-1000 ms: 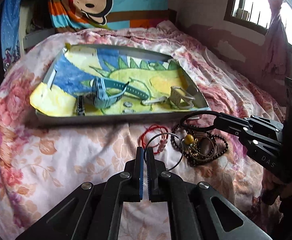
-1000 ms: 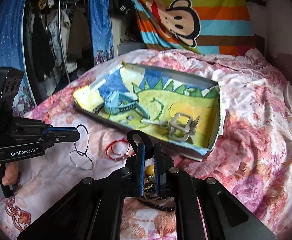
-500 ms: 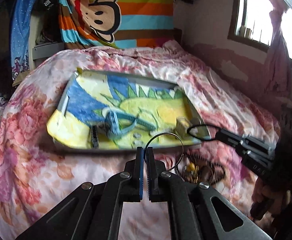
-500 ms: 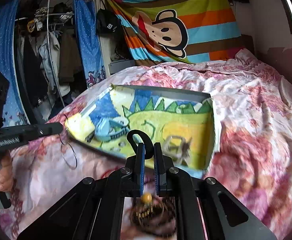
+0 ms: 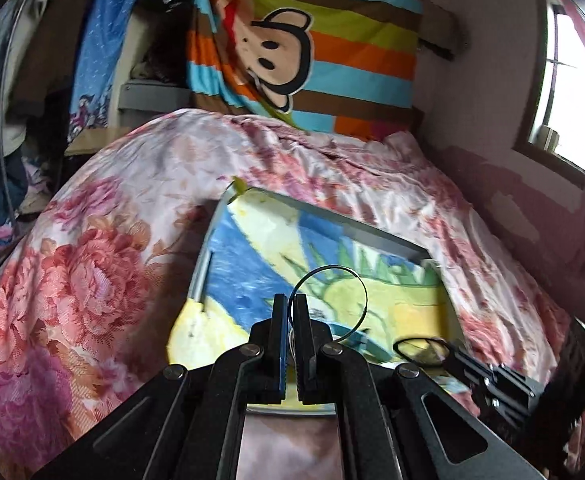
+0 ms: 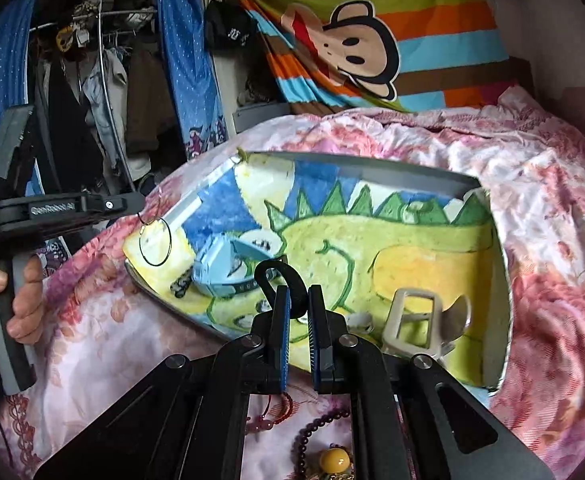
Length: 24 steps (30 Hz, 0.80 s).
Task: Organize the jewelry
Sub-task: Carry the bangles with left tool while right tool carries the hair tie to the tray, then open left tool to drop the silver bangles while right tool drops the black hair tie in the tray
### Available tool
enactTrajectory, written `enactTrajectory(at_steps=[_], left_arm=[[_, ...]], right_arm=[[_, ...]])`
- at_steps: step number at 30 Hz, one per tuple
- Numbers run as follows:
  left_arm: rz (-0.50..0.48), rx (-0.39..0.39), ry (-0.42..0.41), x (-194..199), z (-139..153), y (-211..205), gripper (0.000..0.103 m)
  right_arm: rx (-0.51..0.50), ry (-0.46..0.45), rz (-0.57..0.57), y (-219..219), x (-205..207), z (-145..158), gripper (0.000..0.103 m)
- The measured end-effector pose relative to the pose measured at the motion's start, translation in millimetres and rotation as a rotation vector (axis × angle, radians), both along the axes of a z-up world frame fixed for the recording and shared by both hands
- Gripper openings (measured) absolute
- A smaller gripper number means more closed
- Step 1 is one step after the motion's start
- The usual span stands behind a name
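My left gripper (image 5: 290,305) is shut on a thin wire hoop (image 5: 324,267), which hangs over the near left part of the metal tray (image 5: 332,216). The tray is lined with a dinosaur-print cloth. In the right wrist view that left gripper (image 6: 138,203) and the hoop (image 6: 170,240) hang above the tray's left corner. My right gripper (image 6: 298,300) is shut on a black ring band (image 6: 278,264), held above the tray's (image 6: 412,168) front edge. Inside lie a blue watch (image 6: 220,268) and a white watch clasp (image 6: 416,320).
Dark beaded bracelets (image 6: 320,428), a yellow bead (image 6: 334,460) and a red string bracelet (image 6: 280,408) lie on the floral bedspread below the right gripper. A small black piece (image 6: 180,284) sits in the tray. A clothes rack stands left, a wall and window right.
Both grippers rose off the bedspread and moved forward over the tray's front, each carrying its ring. The left one also rolled and now looks more toward the headboard.
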<state>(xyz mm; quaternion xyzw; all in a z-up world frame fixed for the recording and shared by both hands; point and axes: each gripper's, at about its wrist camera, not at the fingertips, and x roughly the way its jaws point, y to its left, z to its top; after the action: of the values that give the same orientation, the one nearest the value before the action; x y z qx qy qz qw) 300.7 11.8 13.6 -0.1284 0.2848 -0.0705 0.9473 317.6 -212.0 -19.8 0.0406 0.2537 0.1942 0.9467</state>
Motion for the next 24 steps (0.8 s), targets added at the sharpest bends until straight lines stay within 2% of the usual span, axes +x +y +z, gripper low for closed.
enactTrajectory(at_steps=[9, 13, 15, 16, 19, 21, 23, 24], left_arm=[[0.03, 0.062, 0.124, 20, -37, -6, 0.003], [0.027, 0.016, 0.175, 22, -44, -4, 0.003], [0.029, 0.02, 0.192, 22, -46, -4, 0.003], [0.027, 0.025, 0.198, 22, -47, -5, 0.003], [0.018, 0.03, 0.216, 23, -49, -8, 0.003], [0.018, 0.033, 0.232, 22, -50, -9, 0.009], [0.016, 0.017, 0.241, 19, -49, -8, 0.032], [0.019, 0.006, 0.235, 17, -47, -7, 0.039]], right_arm=[[-0.018, 0.075, -0.031, 0, 11, -13, 0.008], [-0.018, 0.091, -0.038, -2, 13, -15, 0.009], [-0.024, 0.097, -0.045, -3, 14, -16, 0.01], [-0.028, 0.098, -0.047, -3, 14, -16, 0.015], [-0.031, 0.084, -0.068, -4, 11, -14, 0.042], [-0.022, 0.06, -0.082, -8, 7, -10, 0.044], [-0.023, 0.034, -0.103, -10, 1, -4, 0.045], [-0.027, 0.019, -0.116, -12, -3, 0, 0.045]])
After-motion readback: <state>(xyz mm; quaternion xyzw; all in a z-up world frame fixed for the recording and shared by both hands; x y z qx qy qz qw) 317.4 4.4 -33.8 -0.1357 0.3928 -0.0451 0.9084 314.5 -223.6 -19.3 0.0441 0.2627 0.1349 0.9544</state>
